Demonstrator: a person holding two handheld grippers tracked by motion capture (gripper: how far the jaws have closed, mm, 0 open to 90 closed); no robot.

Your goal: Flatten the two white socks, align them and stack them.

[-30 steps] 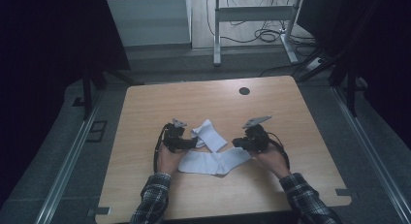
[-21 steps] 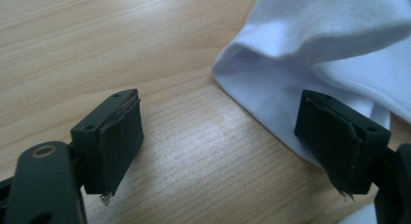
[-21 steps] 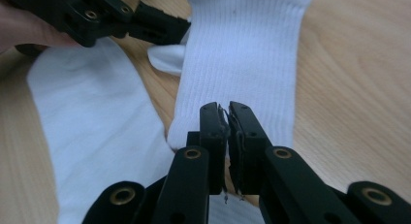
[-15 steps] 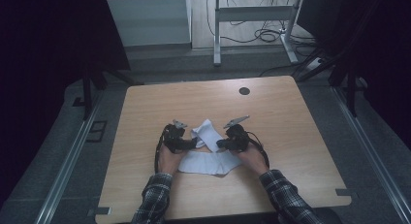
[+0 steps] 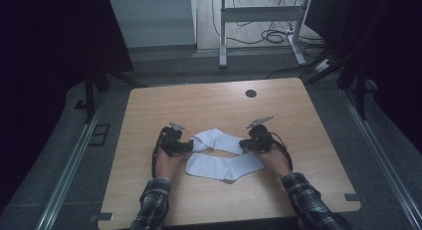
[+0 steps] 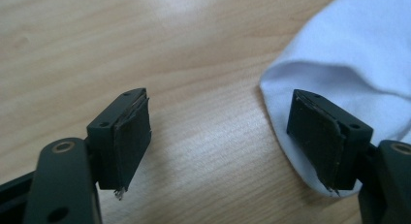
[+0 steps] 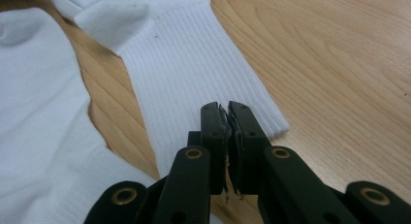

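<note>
Pinching nothing, the right gripper (image 7: 228,118) has its jaws pressed together just above the ribbed cuff of the upper white sock (image 7: 194,64). Left gripper (image 6: 228,136) stands with jaws apart and has just been closing a little; one pad overlaps that sock's rounded toe end (image 6: 349,64), nothing clamped. Both socks lie flat mid-table (image 5: 209,108); the lower sock (image 5: 224,166) sits nearer the person. Likely light, limp and easily bunched; the cuff edge or toe tip looks the best hold.

Dim high view, dark surround; gripper views bright, sharp (foreground soft).
</note>
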